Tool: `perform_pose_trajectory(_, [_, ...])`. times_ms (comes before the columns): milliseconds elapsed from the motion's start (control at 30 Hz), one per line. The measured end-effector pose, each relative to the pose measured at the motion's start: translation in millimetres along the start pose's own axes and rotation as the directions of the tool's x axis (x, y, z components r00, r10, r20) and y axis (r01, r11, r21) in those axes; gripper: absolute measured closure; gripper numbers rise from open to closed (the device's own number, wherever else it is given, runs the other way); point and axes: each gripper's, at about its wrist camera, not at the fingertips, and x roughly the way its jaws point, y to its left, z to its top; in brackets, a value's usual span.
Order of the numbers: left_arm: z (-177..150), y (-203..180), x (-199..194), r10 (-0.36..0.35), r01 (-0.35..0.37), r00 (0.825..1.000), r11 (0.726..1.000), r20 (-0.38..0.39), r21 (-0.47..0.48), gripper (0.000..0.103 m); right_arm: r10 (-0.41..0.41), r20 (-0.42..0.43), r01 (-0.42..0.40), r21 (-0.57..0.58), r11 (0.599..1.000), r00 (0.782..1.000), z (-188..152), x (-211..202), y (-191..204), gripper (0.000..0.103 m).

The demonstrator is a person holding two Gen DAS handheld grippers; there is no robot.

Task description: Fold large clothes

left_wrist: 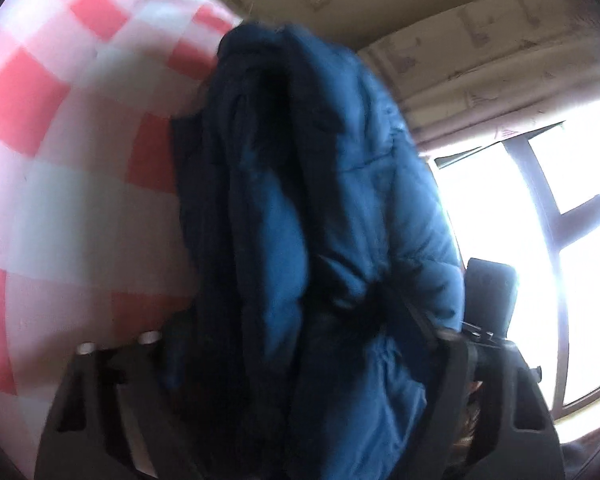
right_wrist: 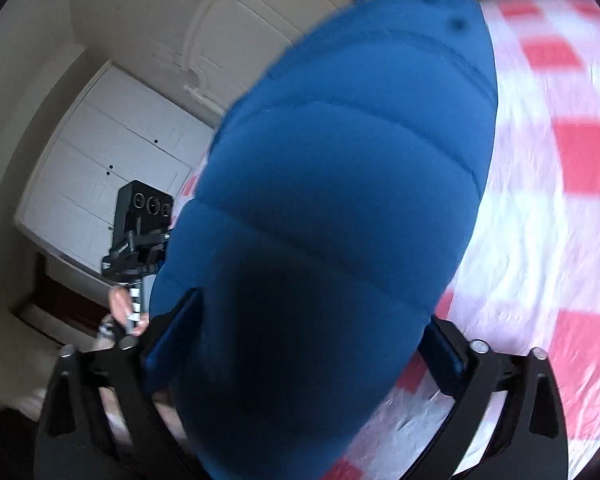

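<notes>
A blue quilted puffer jacket (left_wrist: 320, 220) hangs bunched in front of my left gripper (left_wrist: 300, 360), whose fingers are shut on its fabric. In the right wrist view the same jacket (right_wrist: 340, 184) fills the middle, and my right gripper (right_wrist: 300, 340) is shut on it, the fingers pressed into the padding on both sides. The jacket is lifted off a red and white checked cloth (left_wrist: 60, 160), which also shows in the right wrist view (right_wrist: 560, 200). Both views are motion-blurred.
A bright window (left_wrist: 540, 240) is at the right of the left wrist view. The other gripper's camera (right_wrist: 144, 216) and the person's hand (right_wrist: 120, 304) show at the left of the right wrist view, before a white panelled door (right_wrist: 100, 160).
</notes>
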Motion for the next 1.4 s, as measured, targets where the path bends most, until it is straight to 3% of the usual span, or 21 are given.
perform_pose_trajectory(133, [4.0, -45.6, 4.9, 0.104, -0.117, 0.990, 0.983, 0.096, 0.141, 0.052, -0.092, 0.114, 0.108, -0.141, 0.984, 0.989, 7.2, -14.6, 18.0, 0.026])
perform_pose_trajectory(300, [44.1, -85.6, 41.3, 0.054, -0.080, 0.987, 0.982, 0.152, 0.173, 0.054, -0.144, 0.250, 0.188, -0.164, 0.968, 0.958, 49.6, -49.7, -2.1, 0.027])
perform_pose_trajectory(467, [77.9, -96.3, 116.3, 0.088, -0.102, 0.989, 0.988, 0.118, 0.118, 0.054, -0.227, 0.208, 0.248, -0.082, 0.965, 0.952, 93.4, -60.2, -67.6, 0.027])
perform_pose_trajectory(533, [79.7, -91.7, 137.3, 0.091, -0.108, 0.984, 0.988, 0.151, 0.106, 0.048, -0.278, 0.196, 0.287, -0.016, 0.958, 0.940, 98.6, -58.0, -101.9, 0.026])
perform_pose_trajectory(567, [80.9, -93.0, 142.6, 0.097, -0.116, 0.981, 0.988, 0.170, 0.106, 0.046, -0.242, 0.227, 0.247, 0.006, 0.969, 0.943, 96.5, -61.6, -116.7, 0.026])
perform_pose_trajectory(733, [77.5, -90.7, 141.4, 0.137, -0.153, 0.976, 0.985, 0.168, 0.085, 0.032, -0.289, 0.235, 0.293, 0.021, 0.956, 0.928, 86.8, -61.4, -107.7, 0.017])
perform_pose_trajectory(833, [72.5, -89.0, 133.2, 0.171, -0.185, 0.969, 0.980, 0.179, 0.067, 0.024, -0.419, 0.262, 0.424, 0.040, 0.905, 0.870, 92.5, -82.8, -98.0, 0.011])
perform_pose_trajectory(900, [64.7, -92.6, 123.1, 0.206, -0.225, 0.956, 0.972, 0.209, 0.074, 0.021, -0.498, 0.362, 0.523, 0.033, 0.851, 0.788, 88.2, -94.5, -67.9, 0.004])
perform_pose_trajectory(967, [55.1, -96.3, 116.3, 0.245, -0.275, 0.937, 0.957, 0.248, 0.094, 0.019, -0.465, 0.424, 0.523, -0.025, 0.852, 0.777, 80.5, -94.9, -41.1, 0.004])
perform_pose_trajectory(1000, [49.4, -99.6, 112.7, 0.277, -0.315, 0.921, 0.944, 0.272, 0.103, 0.016, -0.474, 0.411, 0.543, -0.065, 0.837, 0.779, 78.5, -86.1, -32.1, 0.004])
perform_pose_trajectory(1033, [45.9, -104.9, 112.2, 0.308, -0.352, 0.905, 0.930, 0.294, 0.108, 0.014, -0.529, 0.351, 0.602, -0.140, 0.786, 0.773, 77.0, -64.8, -24.9, 0.004])
perform_pose_trajectory(1067, [42.5, -110.1, 110.2, 0.341, -0.393, 0.885, 0.913, 0.317, 0.114, 0.013, -0.581, 0.329, 0.654, -0.191, 0.732, 0.745, 74.6, -49.5, -20.9, 0.004])
perform_pose_trajectory(1100, [35.7, -119.9, 105.9, 0.401, -0.468, 0.847, 0.874, 0.350, 0.129, 0.011, -0.608, 0.343, 0.690, -0.219, 0.690, 0.716, 69.5, -44.6, -16.4, 0.004])
perform_pose_trajectory(1133, [31.3, -125.7, 101.5, 0.443, -0.521, 0.815, 0.842, 0.372, 0.139, 0.007, -0.608, 0.335, 0.687, -0.224, 0.691, 0.720, 69.2, -42.6, -13.0, 0.004])
perform_pose_trajectory(1200, [17.6, -143.7, 86.6, 0.522, -0.643, 0.722, 0.750, 0.455, 0.159, 0.003, -0.596, 0.287, 0.660, -0.256, 0.706, 0.749, 56.5, -53.7, -2.8, 0.004])
perform_pose_trajectory(1233, [7.2, -157.2, 72.7, 0.552, -0.714, 0.646, 0.681, 0.527, 0.162, 0.003, -0.584, 0.275, 0.645, -0.283, 0.710, 0.764, 51.8, -58.9, 3.9, 0.004])
perform_pose_trajectory(1267, [0.3, -165.5, 62.8, 0.561, -0.751, 0.599, 0.641, 0.571, 0.157, 0.003, -0.548, 0.273, 0.612, -0.318, 0.724, 0.791, 39.2, -70.0, 13.8, 0.004])
perform_pose_trajectory(1300, [-4.0, -175.2, 55.8, 0.564, -0.775, 0.562, 0.614, 0.606, 0.148, 0.002, -0.526, 0.289, 0.599, -0.325, 0.731, 0.799, 28.3, -77.4, 25.3, 0.004])
perform_pose_trajectory(1333, [-12.4, -186.3, 39.7, 0.557, -0.801, 0.508, 0.586, 0.657, 0.123, 0.002, -0.511, 0.314, 0.596, -0.326, 0.733, 0.800, 19.2, -88.5, 34.9, 0.004])
perform_pose_trajectory(1367, [-18.9, -196.5, 24.2, 0.543, -0.812, 0.468, 0.576, 0.697, 0.096, 0.002, -0.488, 0.364, 0.599, -0.323, 0.732, 0.793, 11.9, -105.7, 46.0, 0.004])
perform_pose_trajectory(1400, [-23.8, -204.1, 12.7, 0.527, -0.811, 0.447, 0.580, 0.723, 0.079, 0.002, -0.474, 0.408, 0.608, -0.318, 0.727, 0.780, 5.4, -118.7, 57.9, 0.004])
